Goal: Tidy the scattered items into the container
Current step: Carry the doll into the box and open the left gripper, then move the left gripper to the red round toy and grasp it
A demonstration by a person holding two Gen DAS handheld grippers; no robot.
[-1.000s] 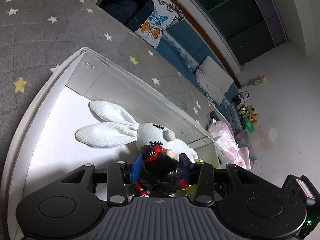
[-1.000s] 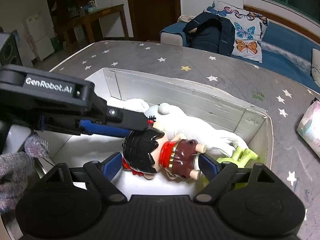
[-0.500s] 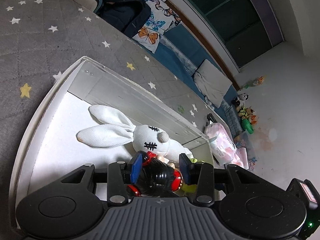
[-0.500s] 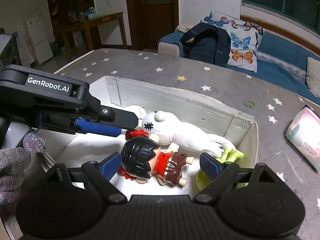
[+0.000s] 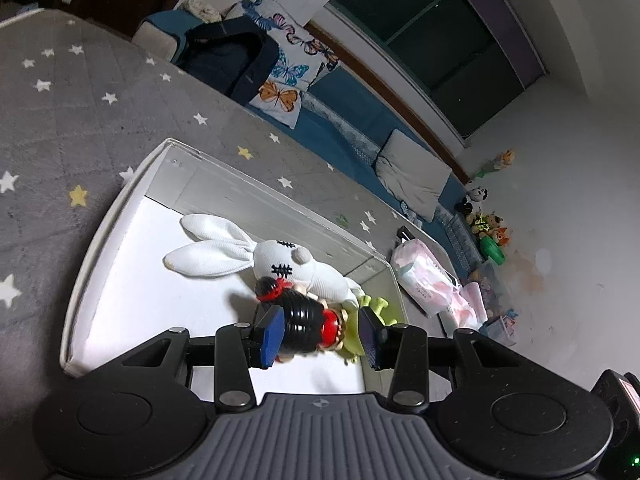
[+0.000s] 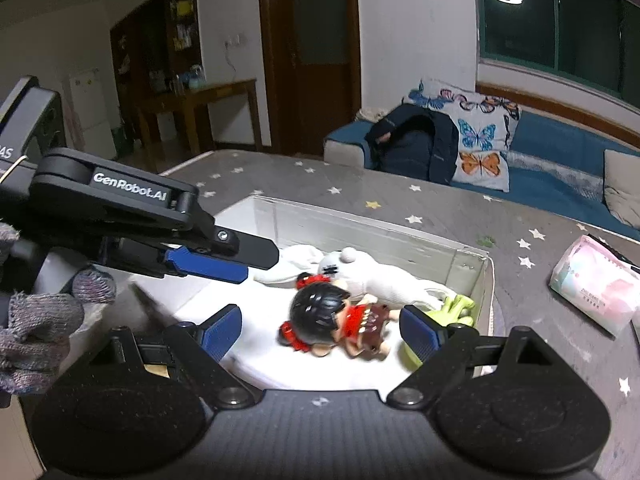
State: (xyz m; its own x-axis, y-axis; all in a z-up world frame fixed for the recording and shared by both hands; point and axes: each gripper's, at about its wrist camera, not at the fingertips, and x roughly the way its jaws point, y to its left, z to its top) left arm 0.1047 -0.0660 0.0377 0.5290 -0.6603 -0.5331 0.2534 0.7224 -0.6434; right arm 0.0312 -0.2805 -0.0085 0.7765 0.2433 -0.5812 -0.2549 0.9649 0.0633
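Note:
A white open box (image 5: 256,204) (image 6: 360,232) sits on the grey star-patterned mat. Inside lie a white plush rabbit (image 5: 320,272) (image 6: 384,276), a black-haired doll in red (image 5: 304,320) (image 6: 324,312) and a green toy (image 5: 372,304) (image 6: 456,308). My left gripper (image 5: 320,338) (image 6: 240,264) hovers open above the box's near end; the doll shows beyond its blue pads, untouched. My right gripper (image 6: 322,334) is open wide, and the doll lies free on the box floor between and below its pads.
A pink tissue pack (image 6: 592,288) (image 5: 424,280) lies on the mat right of the box. A gloved hand (image 6: 36,320) holds the left gripper. Behind are a blue sofa (image 6: 552,160), a dark backpack (image 6: 416,144) and small toys (image 5: 488,232) by the wall.
Both grippers have drawn back and risen from the box. The doll stays lying beside the rabbit, now clear of the right pads.

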